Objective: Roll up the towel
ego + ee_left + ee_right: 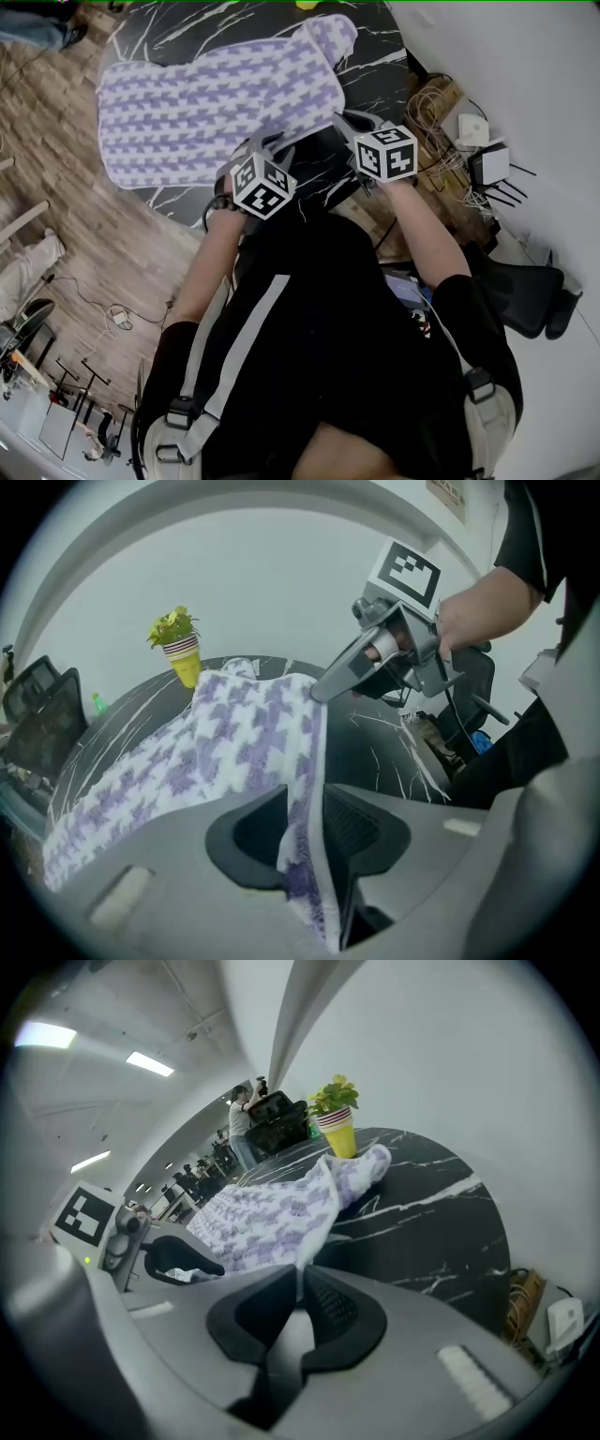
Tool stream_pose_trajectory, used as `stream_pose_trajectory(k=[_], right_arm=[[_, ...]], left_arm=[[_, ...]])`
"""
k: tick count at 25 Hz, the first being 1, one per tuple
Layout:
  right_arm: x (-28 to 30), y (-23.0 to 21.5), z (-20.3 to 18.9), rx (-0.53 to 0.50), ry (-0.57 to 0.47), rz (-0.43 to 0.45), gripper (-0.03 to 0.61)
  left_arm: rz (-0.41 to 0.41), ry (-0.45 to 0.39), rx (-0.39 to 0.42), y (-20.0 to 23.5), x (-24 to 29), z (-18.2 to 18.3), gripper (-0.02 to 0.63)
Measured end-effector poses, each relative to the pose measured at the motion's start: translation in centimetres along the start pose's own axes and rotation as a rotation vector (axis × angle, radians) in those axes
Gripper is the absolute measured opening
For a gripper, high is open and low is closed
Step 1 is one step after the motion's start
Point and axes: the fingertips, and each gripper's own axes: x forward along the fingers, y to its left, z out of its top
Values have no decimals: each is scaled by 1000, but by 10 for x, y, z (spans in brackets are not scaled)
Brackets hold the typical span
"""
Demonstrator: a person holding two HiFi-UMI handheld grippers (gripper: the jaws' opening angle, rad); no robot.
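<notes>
Near edge gripped, ready to roll
The left tool (305, 822) and right tool (300, 1297) pinch the hem of the purple houndstooth towel (216, 108); next, curl it forward evenly.

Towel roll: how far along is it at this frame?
Done: nothing is rolled; the towel lies spread out on the table. In hand: the left gripper and the right gripper each have their jaws clamped on its near edge. Still to do: the whole roll, starting from that edge.
</notes>
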Motion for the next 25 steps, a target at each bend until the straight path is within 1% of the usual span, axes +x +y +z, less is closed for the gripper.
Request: stream_pose_trajectory(k=[5,8,11,15,19,22,25], right_arm=[[-26,-7,-45,50,26,-41,29],[-43,-11,-67,104,19,-69,29],[-60,-10,-88,147,10,-103,29],[-79,-3,-119,206,-3,-175,29],[-91,5,-148,278,-27,-250,29],[-97,9,-160,322,-57,-287,29],[-102,11,-165,339,-86,-312,31]], left_arm=[[-32,-18,18,-31,5,8,129],[-83,-29,44,-53,9,14,129],[-131,-31,80,-76,8,13,129],[-170,-27,132,-96,0,3,129],[-202,-15,176,-108,-13,-12,130],[-215,-9,196,-112,-22,-22,130],[-207,-6,208,-114,-30,-31,130]])
